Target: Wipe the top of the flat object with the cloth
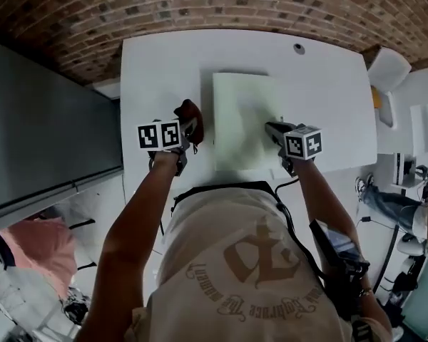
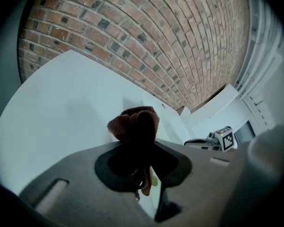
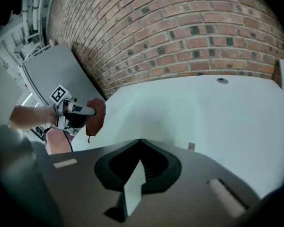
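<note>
A pale green flat sheet (image 1: 242, 112) lies in the middle of the white table (image 1: 157, 70). Its near right edge is clamped in my right gripper (image 1: 272, 129), and in the right gripper view a thin pale strip of the sheet (image 3: 134, 186) runs between the shut jaws. My left gripper (image 1: 192, 128) hovers just left of the sheet, shut on a bunched reddish-brown cloth (image 1: 189, 111). The cloth (image 2: 135, 126) sticks up out of the jaws in the left gripper view. From the right gripper view the cloth (image 3: 97, 113) hangs at the left gripper's tip (image 3: 87, 111).
A brick surface (image 1: 200, 6) lies beyond the table's far edge. A dark grey panel (image 1: 43, 134) runs along the left. The table has a small round grommet (image 1: 298, 48) near its far right corner. A white chair (image 1: 386, 68) and clutter stand to the right.
</note>
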The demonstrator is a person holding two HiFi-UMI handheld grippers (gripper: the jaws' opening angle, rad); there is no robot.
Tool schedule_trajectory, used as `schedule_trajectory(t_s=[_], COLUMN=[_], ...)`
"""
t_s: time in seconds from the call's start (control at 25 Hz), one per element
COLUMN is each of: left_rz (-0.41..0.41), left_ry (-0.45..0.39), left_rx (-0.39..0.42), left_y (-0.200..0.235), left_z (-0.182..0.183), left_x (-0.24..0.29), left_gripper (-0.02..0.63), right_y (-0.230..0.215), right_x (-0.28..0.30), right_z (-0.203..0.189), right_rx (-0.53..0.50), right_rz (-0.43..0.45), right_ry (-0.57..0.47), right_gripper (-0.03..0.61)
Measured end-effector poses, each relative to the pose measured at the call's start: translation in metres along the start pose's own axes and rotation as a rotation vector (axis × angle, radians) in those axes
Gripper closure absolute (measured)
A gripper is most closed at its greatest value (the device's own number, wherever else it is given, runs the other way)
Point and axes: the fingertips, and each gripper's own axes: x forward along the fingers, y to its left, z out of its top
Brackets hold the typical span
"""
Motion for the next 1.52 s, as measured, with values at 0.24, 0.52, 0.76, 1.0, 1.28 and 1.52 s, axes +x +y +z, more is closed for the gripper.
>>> schedule_trajectory(t_s=[0.24, 0.52, 0.76, 1.0, 1.28, 1.52], left_rz=[-0.022, -0.037, -0.018, -0.019, -0.017, -0.025], left_ry=[-0.070, -0.093, -0.090, -0.065, -0.027, 0.008], left_rx=[-0.008, 0.012, 0.047, 0.083, 0.083, 0.082], left_y=[0.011, 0.016, 0.016, 0.010, 0.006, 0.000], left_z=[0.065, 0.126, 0.149, 0.133, 0.087, 0.039], left_x=[0.035, 0.077, 0.098, 0.098, 0.083, 0.063], left_gripper=[0.540, 0.540, 0.540, 0.540, 0.540, 0.540], right_y=[0.011, -0.008, -0.018, -0.024, -0.015, -0.005], right_x=[0.014, 0.009, 0.002, -0.003, -0.005, -0.008], right_z=[0.028, 0.022, 0.005, 0.005, 0.001, -0.011], right_rx=[-0.073, -0.126, -0.079, -0.021, -0.010, -0.001], right_rz=[0.043, 0.005, -0.003, -0.009, -0.004, 0.001], right_ry=[0.028, 0.096, 0.099, 0.057, 0.031, 0.015], right_gripper=[0.570, 0.570, 0.571, 0.571, 0.571, 0.571])
